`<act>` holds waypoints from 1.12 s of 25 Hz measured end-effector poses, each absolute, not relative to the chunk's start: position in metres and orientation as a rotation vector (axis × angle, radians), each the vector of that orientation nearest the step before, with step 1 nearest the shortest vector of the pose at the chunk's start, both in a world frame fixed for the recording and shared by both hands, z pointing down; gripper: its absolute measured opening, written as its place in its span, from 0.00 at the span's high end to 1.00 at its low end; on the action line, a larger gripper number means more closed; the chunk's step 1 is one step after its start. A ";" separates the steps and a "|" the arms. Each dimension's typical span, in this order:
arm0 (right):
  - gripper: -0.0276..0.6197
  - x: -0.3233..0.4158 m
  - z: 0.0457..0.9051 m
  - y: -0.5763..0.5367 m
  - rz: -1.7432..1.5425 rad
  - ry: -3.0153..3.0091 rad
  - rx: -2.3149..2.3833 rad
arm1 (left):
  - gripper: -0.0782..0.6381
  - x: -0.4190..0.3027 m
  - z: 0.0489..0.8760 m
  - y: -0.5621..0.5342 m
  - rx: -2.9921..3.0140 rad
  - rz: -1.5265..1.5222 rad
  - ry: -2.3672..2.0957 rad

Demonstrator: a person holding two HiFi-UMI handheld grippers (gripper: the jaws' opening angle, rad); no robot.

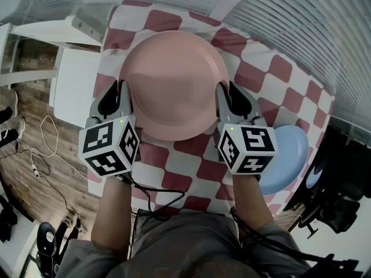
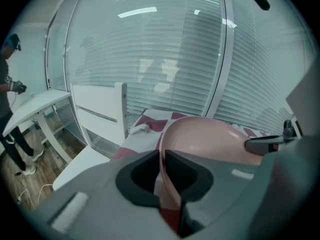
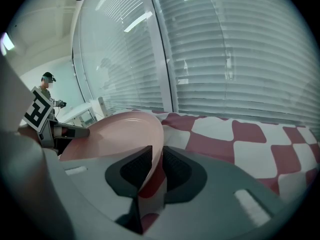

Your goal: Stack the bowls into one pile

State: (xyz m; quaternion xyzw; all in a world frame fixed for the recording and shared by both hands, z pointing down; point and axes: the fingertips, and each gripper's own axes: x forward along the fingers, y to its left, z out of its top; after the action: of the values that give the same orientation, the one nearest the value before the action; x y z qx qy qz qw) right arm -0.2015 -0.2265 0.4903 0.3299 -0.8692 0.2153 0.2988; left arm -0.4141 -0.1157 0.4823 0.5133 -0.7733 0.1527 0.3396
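Head view: gripping pink bowl [image 1: 174,86] from both sides, left gripper [image 1: 120,91] pinching left rim, right gripper [image 1: 225,92] pinching right rim. Sitting over red-white checked tablecloth [image 1: 191,167]; resting or lifted, can't tell. Lying at cloth's right edge, partly under right gripper: blue bowl [image 1: 290,155]. Showing wood floor [image 1: 69,196] w/ cables [image 1: 49,135] at left, white furniture [image 1: 72,91] beside table.

Left gripper view: clamping bowl rim betw. pads, jaws nearly together. Showing blinds [image 2: 165,49] behind glass, person [image 2: 10,104] standing far left.

Right gripper view: holding opposite rim, jaws narrow, pads pressing it. Spreading to right: checked cloth, blinds beyond.
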 end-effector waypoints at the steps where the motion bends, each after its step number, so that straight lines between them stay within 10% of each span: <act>1: 0.82 -0.201 0.490 -0.226 0.575 -2.308 0.878 | 0.84 -0.413 0.482 -0.116 1.339 0.402 -2.012; 28: 0.85 -0.176 0.441 -0.229 0.574 -2.335 0.982 | 0.85 -0.390 0.432 -0.121 1.431 0.409 -2.008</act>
State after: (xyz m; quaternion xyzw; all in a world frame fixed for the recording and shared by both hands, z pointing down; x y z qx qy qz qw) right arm -0.1757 -0.2289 0.4412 0.3642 -0.8659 0.2129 0.2687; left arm -0.3904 -0.1211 0.4323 0.5433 -0.7623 0.1554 0.3156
